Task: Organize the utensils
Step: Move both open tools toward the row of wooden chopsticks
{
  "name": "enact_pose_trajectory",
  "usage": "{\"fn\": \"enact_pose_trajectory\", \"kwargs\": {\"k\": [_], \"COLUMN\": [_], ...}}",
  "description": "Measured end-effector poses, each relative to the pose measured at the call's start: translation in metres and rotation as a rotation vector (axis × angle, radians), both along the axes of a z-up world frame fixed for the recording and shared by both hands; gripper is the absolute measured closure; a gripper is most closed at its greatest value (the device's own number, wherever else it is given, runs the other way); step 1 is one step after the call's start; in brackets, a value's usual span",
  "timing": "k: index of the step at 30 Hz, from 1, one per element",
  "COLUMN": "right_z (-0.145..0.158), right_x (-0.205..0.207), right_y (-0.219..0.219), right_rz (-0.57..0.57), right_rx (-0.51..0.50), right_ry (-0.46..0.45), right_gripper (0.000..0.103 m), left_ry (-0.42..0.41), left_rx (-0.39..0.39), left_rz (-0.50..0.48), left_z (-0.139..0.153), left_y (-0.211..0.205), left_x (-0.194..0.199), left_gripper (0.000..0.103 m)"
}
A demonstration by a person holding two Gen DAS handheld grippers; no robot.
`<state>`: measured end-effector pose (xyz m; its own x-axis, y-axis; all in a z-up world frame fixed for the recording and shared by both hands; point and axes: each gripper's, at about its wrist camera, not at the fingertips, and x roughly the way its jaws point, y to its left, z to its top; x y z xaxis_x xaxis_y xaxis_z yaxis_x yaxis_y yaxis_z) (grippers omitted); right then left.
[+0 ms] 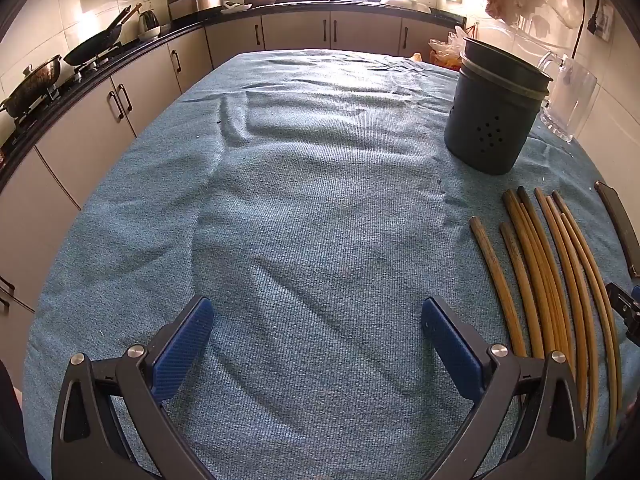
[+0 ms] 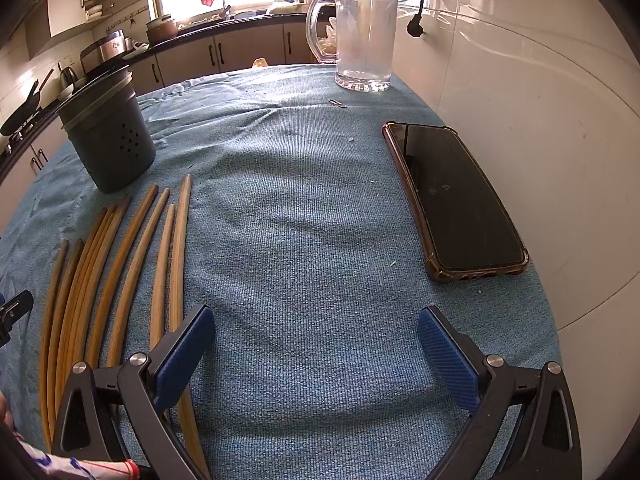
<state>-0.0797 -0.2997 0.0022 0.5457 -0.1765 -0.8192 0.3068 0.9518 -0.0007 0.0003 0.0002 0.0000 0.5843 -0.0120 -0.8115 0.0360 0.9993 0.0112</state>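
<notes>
Several wooden chopsticks (image 1: 548, 280) lie side by side on the blue cloth (image 1: 312, 208), to the right of my left gripper (image 1: 318, 324); they also show at the left in the right wrist view (image 2: 120, 264). A dark grey perforated utensil holder (image 1: 494, 112) stands upright just beyond them, also seen in the right wrist view (image 2: 108, 136). My left gripper is open and empty over bare cloth. My right gripper (image 2: 316, 332) is open and empty, its left finger beside the rightmost chopstick.
A black phone (image 2: 456, 196) in a brown case lies at the right by the tiled wall. A clear glass mug (image 2: 366, 36) stands at the far right corner. Kitchen counters with pans (image 1: 96, 44) run along the left and back.
</notes>
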Motion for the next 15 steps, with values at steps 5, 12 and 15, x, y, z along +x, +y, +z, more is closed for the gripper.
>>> {"fn": "enact_pose_trajectory", "kwargs": {"k": [5, 12, 15], "right_z": [0.000, -0.001, -0.002], "right_x": [0.000, 0.010, 0.007], "right_y": [0.000, -0.004, -0.002], "right_rz": [-0.002, 0.015, 0.024], "right_rx": [0.013, 0.019, 0.016], "right_ry": [-0.003, 0.010, 0.004], "right_gripper": [0.000, 0.000, 0.000], "left_ry": [0.001, 0.014, -0.002], "left_rx": [-0.003, 0.029, 0.052], "left_rz": [0.020, 0.070, 0.071], "left_z": [0.000, -0.001, 0.006], "left_y": [0.002, -0.001, -0.006], "left_x": [0.002, 0.004, -0.007], "left_gripper": [0.000, 0.000, 0.000]}}
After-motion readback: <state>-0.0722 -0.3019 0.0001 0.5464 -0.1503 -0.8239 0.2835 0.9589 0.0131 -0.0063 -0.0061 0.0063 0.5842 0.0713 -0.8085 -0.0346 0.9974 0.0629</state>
